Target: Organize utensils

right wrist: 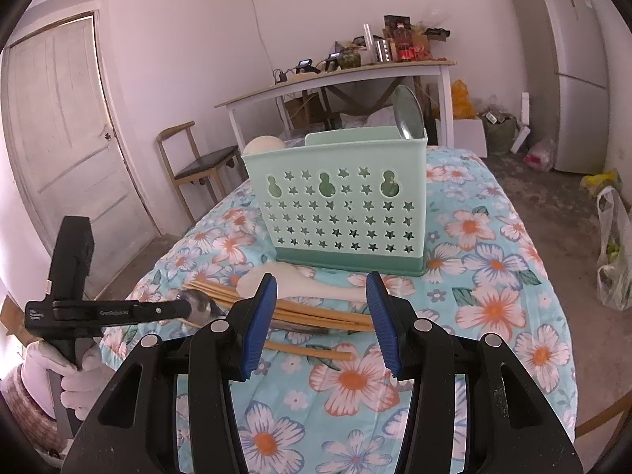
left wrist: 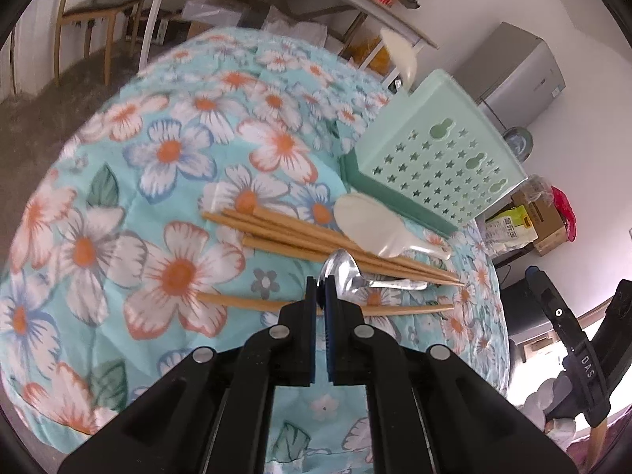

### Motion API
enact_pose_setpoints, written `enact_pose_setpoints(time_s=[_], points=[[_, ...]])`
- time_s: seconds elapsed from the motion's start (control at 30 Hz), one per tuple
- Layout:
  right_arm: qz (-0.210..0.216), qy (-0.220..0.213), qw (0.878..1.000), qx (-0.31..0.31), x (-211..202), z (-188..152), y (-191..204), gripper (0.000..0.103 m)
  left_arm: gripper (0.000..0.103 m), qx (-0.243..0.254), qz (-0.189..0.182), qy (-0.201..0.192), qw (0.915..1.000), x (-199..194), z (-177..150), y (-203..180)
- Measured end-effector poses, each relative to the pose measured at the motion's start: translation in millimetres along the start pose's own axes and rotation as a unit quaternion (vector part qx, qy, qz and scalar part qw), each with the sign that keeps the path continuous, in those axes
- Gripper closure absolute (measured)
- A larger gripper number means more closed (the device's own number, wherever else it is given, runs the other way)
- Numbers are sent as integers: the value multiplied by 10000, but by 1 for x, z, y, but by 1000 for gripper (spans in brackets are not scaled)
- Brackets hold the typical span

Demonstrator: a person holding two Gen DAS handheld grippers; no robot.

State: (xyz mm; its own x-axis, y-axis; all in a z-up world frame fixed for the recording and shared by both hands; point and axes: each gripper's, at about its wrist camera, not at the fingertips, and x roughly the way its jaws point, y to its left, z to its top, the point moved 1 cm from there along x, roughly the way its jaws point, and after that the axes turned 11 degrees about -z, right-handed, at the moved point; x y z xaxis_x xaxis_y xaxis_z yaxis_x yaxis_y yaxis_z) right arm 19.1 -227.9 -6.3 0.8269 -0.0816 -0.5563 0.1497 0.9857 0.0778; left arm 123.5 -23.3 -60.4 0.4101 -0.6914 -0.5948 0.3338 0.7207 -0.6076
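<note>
Nearest the left wrist camera: left gripper [left wrist: 322, 288], jaws pressed together on the bowl edge of the metal spoon [left wrist: 343, 274]; same pinch visible from the side in the right wrist view, spoon bowl at the fingertips. Spoon handle lying across the pile, not clearly lifted off it.

Right gripper [right wrist: 320, 308]: jaws spread about halfway, nothing between them, poised just above the pile.

Remaining on the floral cloth [left wrist: 166, 181], just in front of the holder:
- bundle of wooden chopsticks [left wrist: 284, 233], lying side by side;
- one chopstick [left wrist: 245, 302] apart, nearer the camera;
- white rice paddle [left wrist: 369, 227], resting partly on the bundle.

Mint-green utensil holder [right wrist: 335, 197], upright, star-perforated. Already inside: a pale paddle-like piece [right wrist: 264, 144] at the left compartment and a dark green round utensil [right wrist: 407, 112] at the right. Other contents not readable through the holes.

Progress estimate: early to middle. Two items stowed; spoon pickup in hand; chopsticks and paddle untouched.
</note>
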Motion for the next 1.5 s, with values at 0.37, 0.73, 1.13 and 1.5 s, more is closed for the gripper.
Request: enact_pose_setpoints(time_s=[0.37, 0.73, 1.13, 1.5], points=[[-22, -58, 10000, -60, -3, -1, 4, 58, 102, 482, 44, -672, 9966, -37, 4, -13], [-164, -209, 9980, -572, 0, 6, 17, 58, 102, 989, 77, -1350, 9859, -70, 18, -25], [-300, -194, 9699, -2408, 46, 6, 64, 62, 102, 783, 315, -1706, 9817, -92, 28, -1], [-695, 534, 9166, -3900, 106, -14, 67, 71, 102, 540, 339, -1787, 9818, -84, 36, 24]])
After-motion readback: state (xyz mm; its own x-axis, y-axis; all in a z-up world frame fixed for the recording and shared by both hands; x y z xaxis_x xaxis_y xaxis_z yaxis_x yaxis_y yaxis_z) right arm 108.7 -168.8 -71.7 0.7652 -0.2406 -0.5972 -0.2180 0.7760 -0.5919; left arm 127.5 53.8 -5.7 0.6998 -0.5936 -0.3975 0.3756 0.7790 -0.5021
